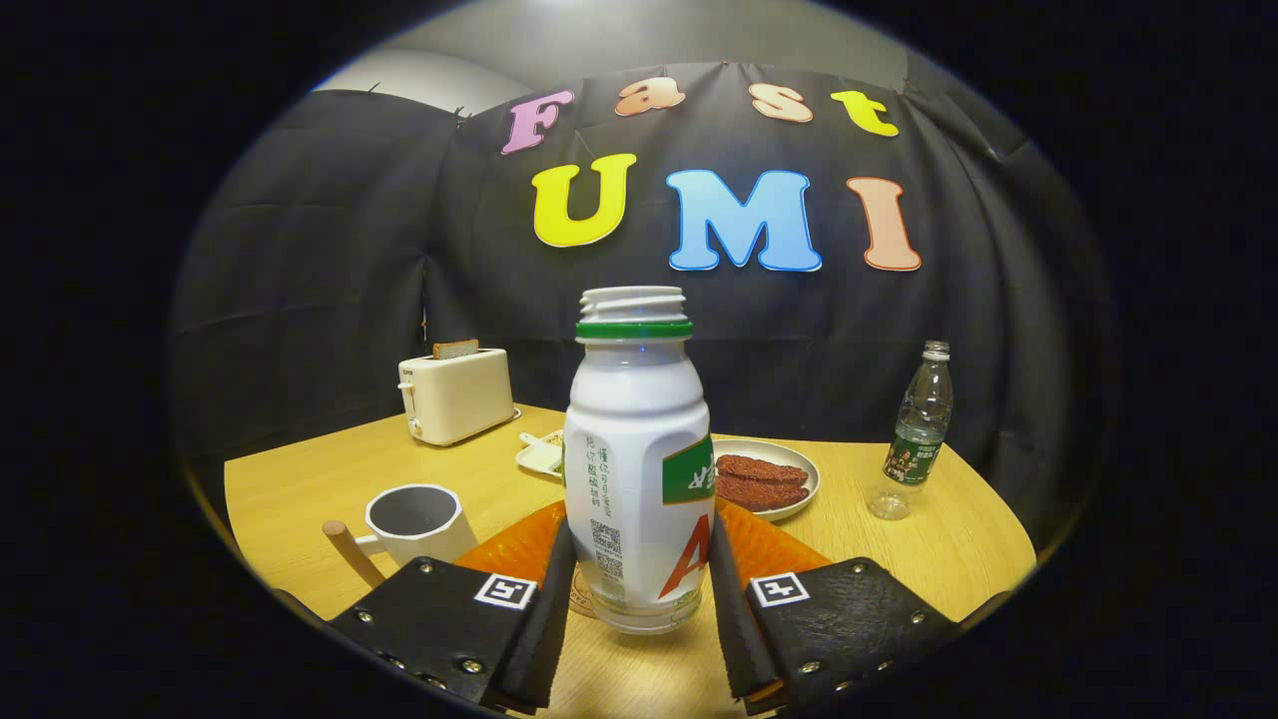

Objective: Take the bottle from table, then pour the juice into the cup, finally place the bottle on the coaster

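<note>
**Bottle clamped between the fingers, upright above the mat**

Taking the gripper point(639, 589) as the centre of the clock, the scene runs like this from left to right.

At about 10 o'clock, far back on the wooden table point(949, 549), stands a cream toaster point(456, 394) with a slice of toast poking out of its slot. Nearer, at roughly 9 o'clock and just beside the left finger, sits a white cup point(417, 521) with a wooden handle pointing toward the table's near edge; what is inside it cannot be told.

At 12 o'clock the white bottle point(639, 469) stands upright, cap off, a green ring under its threaded neck. Both fingers point(547, 619) press against its lower sides, so the claw is clamped on it. Its base is over the near edge of an orange mat point(774, 549); a round coaster point(582, 599) peeks out under the bottle's left side. Whether the base touches it cannot be told.

Behind the bottle, at 11 o'clock, lies a small white dish point(539, 456). At 1 o'clock is a plate point(804, 491) of reddish-brown slices. At 2 o'clock, well apart, a clear plastic water bottle point(914, 434) stands upright.
</note>
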